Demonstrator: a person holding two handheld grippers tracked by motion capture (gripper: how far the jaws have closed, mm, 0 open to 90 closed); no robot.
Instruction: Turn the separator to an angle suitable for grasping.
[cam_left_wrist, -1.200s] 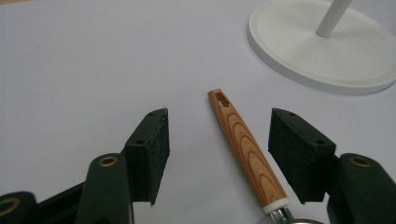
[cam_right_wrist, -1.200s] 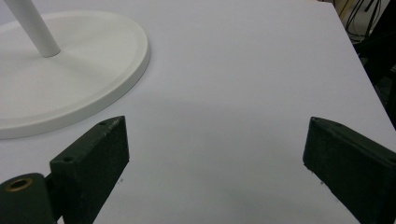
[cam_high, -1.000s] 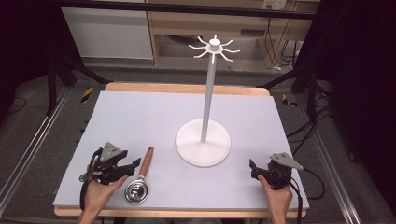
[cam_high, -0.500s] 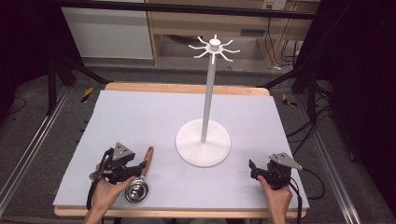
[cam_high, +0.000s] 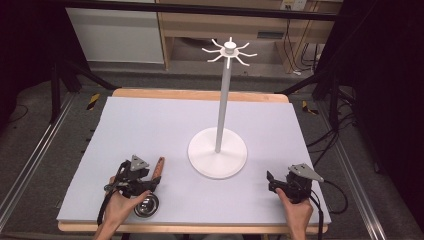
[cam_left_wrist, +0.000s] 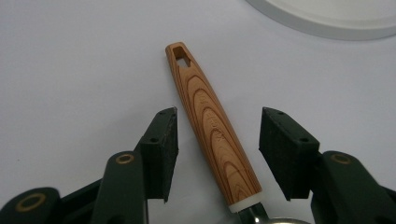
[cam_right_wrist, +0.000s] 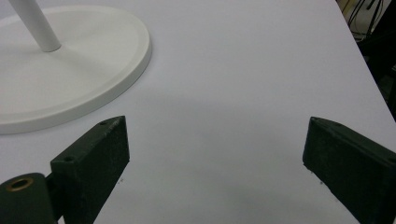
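Observation:
A ladle lies on the pale table cover at the front left, its wooden handle (cam_high: 158, 166) pointing away from me and its metal bowl (cam_high: 146, 205) near the front edge. My left gripper (cam_high: 151, 181) sits low over the handle. In the left gripper view the handle (cam_left_wrist: 211, 128) runs between the two jaws of that gripper (cam_left_wrist: 218, 142). The jaws are closing, with a gap still showing on each side of the wood. My right gripper (cam_high: 270, 182) rests at the front right, and its jaws (cam_right_wrist: 217, 158) stand wide open over bare cover.
A white stand with a round base (cam_high: 218, 156), a tall pole and a ring of hooks (cam_high: 229, 50) at the top stands mid-table, between the two grippers. Its base (cam_right_wrist: 70, 79) lies just left of the right gripper. Table edges are close behind both hands.
My left gripper has shifted right and lower onto the ladle's handle, and its jaws have narrowed. The right gripper has stayed where it was.

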